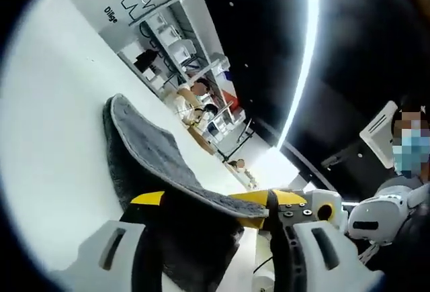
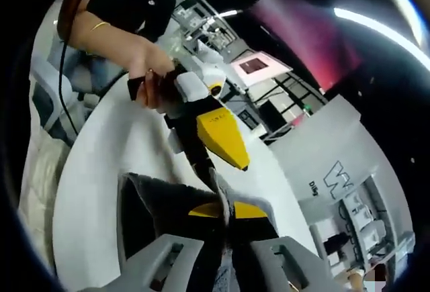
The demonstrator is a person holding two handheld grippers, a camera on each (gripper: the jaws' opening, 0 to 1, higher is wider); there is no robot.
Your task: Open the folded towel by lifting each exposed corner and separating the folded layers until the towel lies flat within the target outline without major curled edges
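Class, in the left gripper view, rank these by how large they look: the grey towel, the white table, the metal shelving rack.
1. Round white table, largest.
2. Grey fluffy towel.
3. Metal shelving rack, smallest, though it stands far from the camera, so its true size is unsure.

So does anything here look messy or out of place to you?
Only the grey towel: it is not flat on the white table but lifted and draped, pinched between the left gripper and the right gripper. That suits unfolding. Nothing looks spilled or damaged.
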